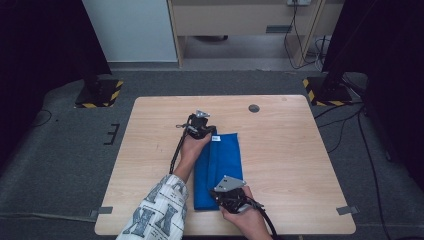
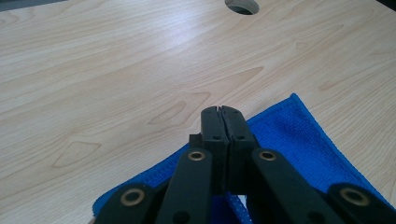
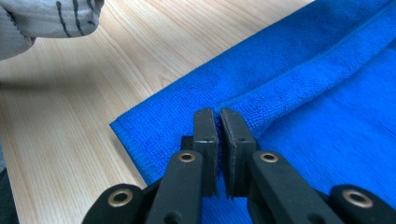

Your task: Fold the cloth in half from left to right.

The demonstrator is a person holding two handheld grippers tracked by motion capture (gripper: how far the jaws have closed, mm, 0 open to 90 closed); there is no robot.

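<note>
Blue cloth [image 1: 218,170] lies folded on the surface [image 1: 280,150]; left gripper [image 1: 202,131] at its 12 o'clock corner, right gripper [image 1: 231,196] at 6 o'clock, both pinching its fabric.

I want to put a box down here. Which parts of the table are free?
The table is bare right of the blue cloth up to the round hole, and on its far-left part. The near middle is crowded by cloth and hands.
</note>
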